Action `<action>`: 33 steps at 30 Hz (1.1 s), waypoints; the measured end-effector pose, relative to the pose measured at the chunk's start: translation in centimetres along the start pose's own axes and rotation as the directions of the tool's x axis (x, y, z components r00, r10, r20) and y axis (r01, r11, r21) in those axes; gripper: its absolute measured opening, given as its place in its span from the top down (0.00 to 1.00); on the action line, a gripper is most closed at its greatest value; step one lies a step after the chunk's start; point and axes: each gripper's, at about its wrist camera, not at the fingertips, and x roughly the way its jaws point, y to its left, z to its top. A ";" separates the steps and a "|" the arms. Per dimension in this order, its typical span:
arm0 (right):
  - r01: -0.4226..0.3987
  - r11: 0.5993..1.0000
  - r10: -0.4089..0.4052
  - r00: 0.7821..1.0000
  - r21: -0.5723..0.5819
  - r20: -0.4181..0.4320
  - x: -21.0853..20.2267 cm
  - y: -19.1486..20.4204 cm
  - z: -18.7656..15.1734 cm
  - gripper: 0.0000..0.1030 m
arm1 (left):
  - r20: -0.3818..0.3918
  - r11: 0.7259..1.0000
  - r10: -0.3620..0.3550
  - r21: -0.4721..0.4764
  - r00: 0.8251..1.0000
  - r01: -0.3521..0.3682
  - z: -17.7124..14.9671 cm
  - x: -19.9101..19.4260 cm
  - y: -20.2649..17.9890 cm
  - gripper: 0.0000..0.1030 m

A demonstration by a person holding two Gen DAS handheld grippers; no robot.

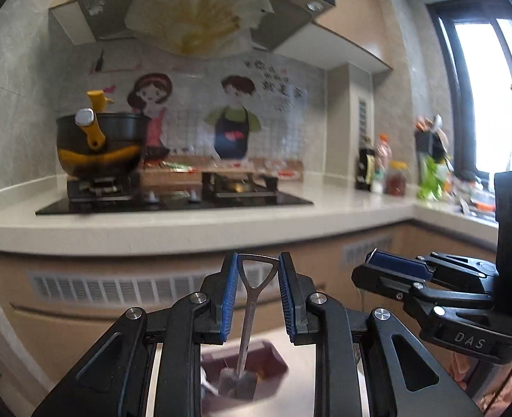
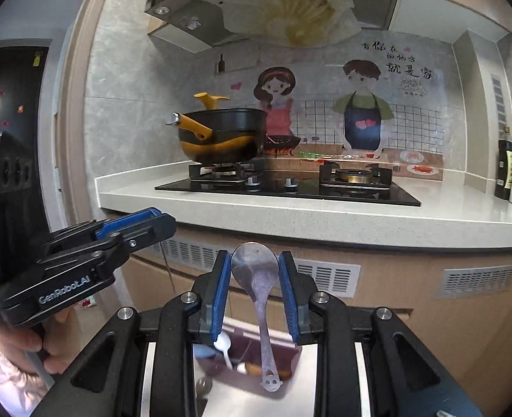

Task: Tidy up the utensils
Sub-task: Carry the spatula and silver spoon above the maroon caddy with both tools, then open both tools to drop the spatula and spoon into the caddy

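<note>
My left gripper (image 1: 258, 260) is shut on the triangular handle end of a metal shovel-shaped utensil (image 1: 252, 299). Its shaft hangs down toward a brown utensil box (image 1: 273, 361) on a shiny surface below. My right gripper (image 2: 255, 257) is shut on the bowl of a metal spoon (image 2: 256, 271), whose handle with a smiley-face end dangles over the same box (image 2: 290, 358). A white plastic spoon (image 2: 224, 344) lies in that box. Both grippers are held high and roughly level, side by side, and each shows in the other's view: the right gripper (image 1: 367, 264) and the left gripper (image 2: 158, 219).
Ahead is a pale kitchen counter (image 2: 325, 219) with a black gas hob (image 2: 290, 187) and a black-and-yellow pot (image 2: 221, 139) on its left burner. Bottles (image 1: 377, 170) and a utensil holder (image 1: 430, 142) stand near the window. A range hood (image 1: 200, 7) hangs overhead. A pink-sleeved hand (image 2: 9, 365) holds the left gripper.
</note>
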 end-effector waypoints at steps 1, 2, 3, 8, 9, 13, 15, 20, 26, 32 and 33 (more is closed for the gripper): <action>-0.001 1.000 0.002 1.000 0.010 -0.010 1.3 -0.2 -0.1 0.75 | 0.006 1.000 0.006 -0.006 1.000 -0.006 0.1 0.1 0.6 0.77; -0.006 1.000 0.007 1.000 0.016 -0.024 2.5 -0.2 -0.3 0.75 | 0.008 1.000 0.012 -0.012 1.000 -0.011 0.1 0.6 1.2 0.77; -0.008 1.000 0.009 0.999 0.018 -0.036 3.6 -0.4 -0.7 0.75 | 0.008 1.000 0.016 -0.023 1.000 -0.015 -0.1 1.7 2.0 0.77; -0.011 1.000 0.013 0.996 0.029 -0.091 9.1 -1.1 -3.9 0.75 | -0.038 0.998 0.002 -0.070 0.999 -0.005 -3.6 5.5 4.7 0.77; -0.013 0.999 0.017 0.994 0.035 -0.109 10.2 -1.3 -4.6 0.75 | -0.052 0.997 -0.004 -0.076 0.999 0.000 -4.3 6.2 5.0 0.77; -0.008 0.998 0.019 0.986 0.065 -0.168 13.7 -2.6 -7.7 0.75 | -0.123 0.992 -0.024 -0.126 0.992 0.009 -8.0 10.4 6.7 0.77; -0.018 0.996 0.035 0.980 0.088 -0.198 15.0 -3.2 -9.2 0.75 | -0.149 0.990 -0.031 -0.143 0.988 0.009 -9.5 11.6 7.2 0.77; -0.014 0.993 0.049 0.954 0.118 -0.295 17.9 -4.5 -13.0 0.75 | -0.255 0.987 -0.031 -0.161 0.967 -0.010 -14.3 14.4 8.0 0.76; 0.010 0.995 0.024 0.936 0.094 -0.352 18.0 -4.8 -15.7 0.58 | -0.343 0.974 -0.056 -0.226 0.938 -0.025 -18.1 15.4 8.9 0.71; 0.084 0.996 -0.086 0.953 -0.018 -0.291 13.2 -4.0 -15.9 0.16 | -0.309 0.965 -0.018 -0.255 0.951 -0.065 -17.7 10.6 9.0 0.43; 0.088 0.995 -0.097 0.952 -0.042 -0.292 12.6 -3.7 -15.9 0.08 | -0.299 0.966 0.008 -0.244 0.954 -0.085 -17.8 9.2 8.8 0.42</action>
